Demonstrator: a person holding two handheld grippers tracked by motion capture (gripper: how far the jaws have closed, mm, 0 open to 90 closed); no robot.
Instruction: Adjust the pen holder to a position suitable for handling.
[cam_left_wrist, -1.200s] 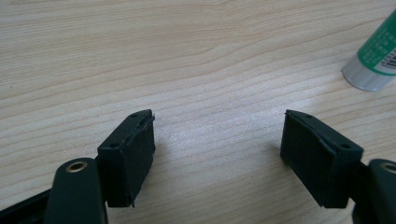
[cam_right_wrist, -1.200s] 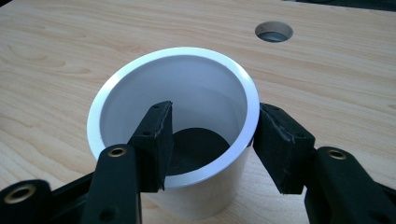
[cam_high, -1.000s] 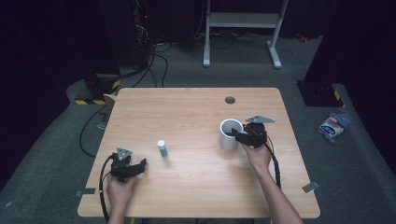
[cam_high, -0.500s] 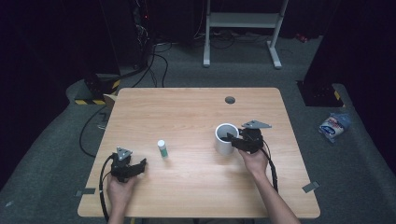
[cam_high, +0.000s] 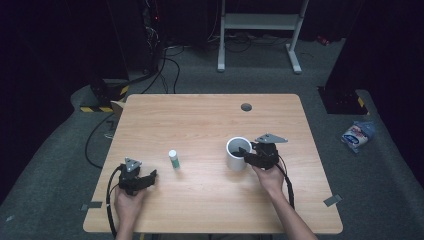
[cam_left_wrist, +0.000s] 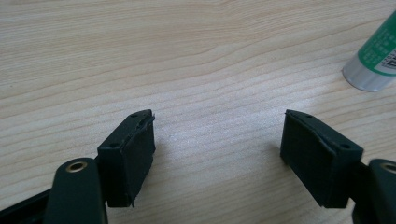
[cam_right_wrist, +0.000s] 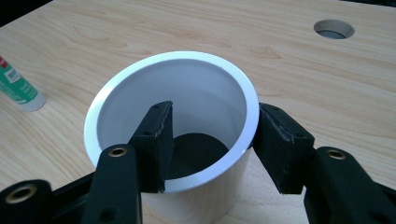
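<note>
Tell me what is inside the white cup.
Inside the white cup sits one jaw of the right gripper, with the other jaw outside the wall. A dark bottom shows beyond it; the part under the jaw is covered.

A lab or test room is suggested: a single pale wooden tabletop (cam_high: 200, 120) with a cable hole (cam_high: 246, 107) is set on grey carpet (cam_high: 60, 165), ringed by darkness. Cables (cam_high: 165, 60) are trailed across the floor, hazard-striped tape (cam_high: 102, 108) is seen, and a white metal stand (cam_high: 260, 30) is placed behind.
</note>
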